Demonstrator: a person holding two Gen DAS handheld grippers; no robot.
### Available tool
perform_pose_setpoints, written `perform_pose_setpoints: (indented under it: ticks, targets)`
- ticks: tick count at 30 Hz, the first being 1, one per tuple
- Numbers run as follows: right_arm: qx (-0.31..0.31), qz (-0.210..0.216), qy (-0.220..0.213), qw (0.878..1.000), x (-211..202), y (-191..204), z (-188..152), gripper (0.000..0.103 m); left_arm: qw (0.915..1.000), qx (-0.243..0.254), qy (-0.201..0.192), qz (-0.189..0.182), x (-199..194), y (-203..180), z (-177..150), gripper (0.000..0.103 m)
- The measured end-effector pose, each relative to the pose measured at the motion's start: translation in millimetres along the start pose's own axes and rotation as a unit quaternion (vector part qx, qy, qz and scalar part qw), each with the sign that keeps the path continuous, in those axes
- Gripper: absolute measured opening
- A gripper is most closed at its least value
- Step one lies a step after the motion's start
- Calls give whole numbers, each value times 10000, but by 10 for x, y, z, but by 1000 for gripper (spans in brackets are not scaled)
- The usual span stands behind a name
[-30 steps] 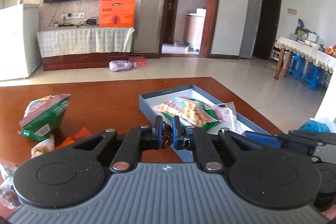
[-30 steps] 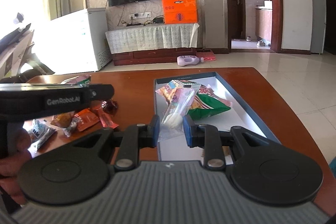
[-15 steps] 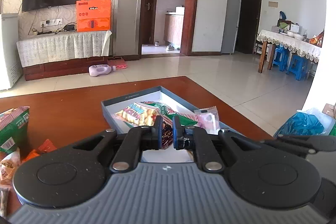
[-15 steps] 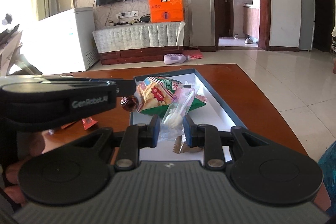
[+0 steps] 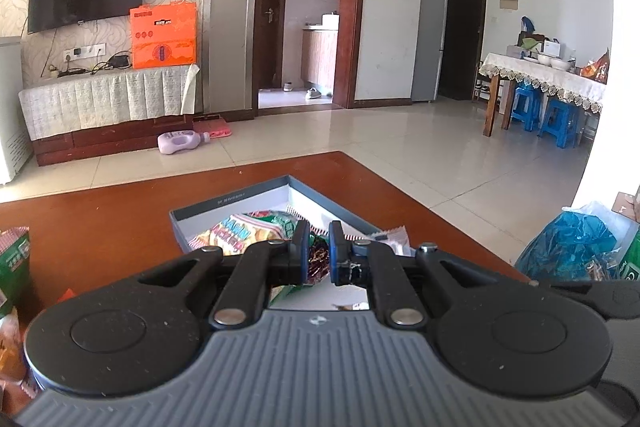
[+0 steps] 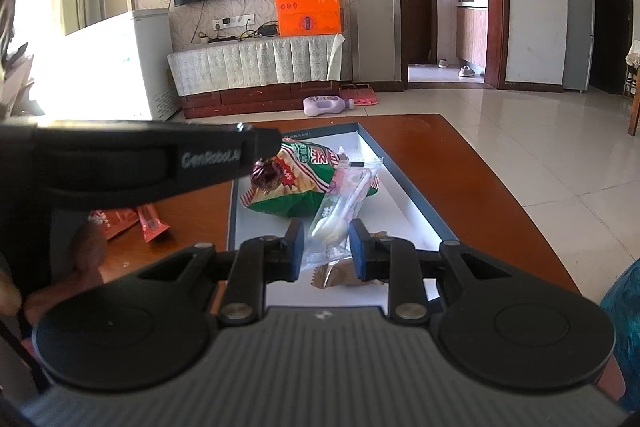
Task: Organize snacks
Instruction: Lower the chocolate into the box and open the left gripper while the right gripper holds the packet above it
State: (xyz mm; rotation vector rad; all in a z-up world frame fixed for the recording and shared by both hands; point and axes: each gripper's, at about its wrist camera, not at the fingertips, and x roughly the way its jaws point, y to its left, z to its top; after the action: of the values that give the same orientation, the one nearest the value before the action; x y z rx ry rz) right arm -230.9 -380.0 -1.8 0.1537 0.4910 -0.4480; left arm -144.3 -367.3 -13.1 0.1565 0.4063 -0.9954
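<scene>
My left gripper (image 5: 318, 253) is shut on a small dark red wrapped candy (image 5: 318, 259), held over the near left part of the grey box (image 5: 232, 205). From the right wrist view the same candy (image 6: 267, 177) hangs from the left gripper above the green and yellow chip bag (image 6: 298, 183) in the box (image 6: 416, 195). My right gripper (image 6: 325, 247) is shut on a clear pink-printed packet with a white snack (image 6: 340, 211), held over the box's near end. A small brown wrapped snack (image 6: 340, 273) lies on the box floor below it.
Red sachets (image 6: 132, 223) lie on the brown table (image 6: 472, 163) left of the box. A green snack bag (image 5: 14, 263) sits at the table's left. A blue plastic bag (image 5: 572, 243) is off the table's right edge. The table's far edge is just behind the box.
My left gripper has carried the candy rightward from the loose snacks to over the box. My right gripper has kept its packet and edged further over the box.
</scene>
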Motion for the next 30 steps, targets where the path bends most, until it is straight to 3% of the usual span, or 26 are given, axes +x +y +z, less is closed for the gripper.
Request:
perform_pose_setpoints:
  ticks: [30]
  targets:
    - [64, 15, 243, 9997, 293, -72, 45, 27, 9998, -51, -168, -33, 950, 6, 244, 13]
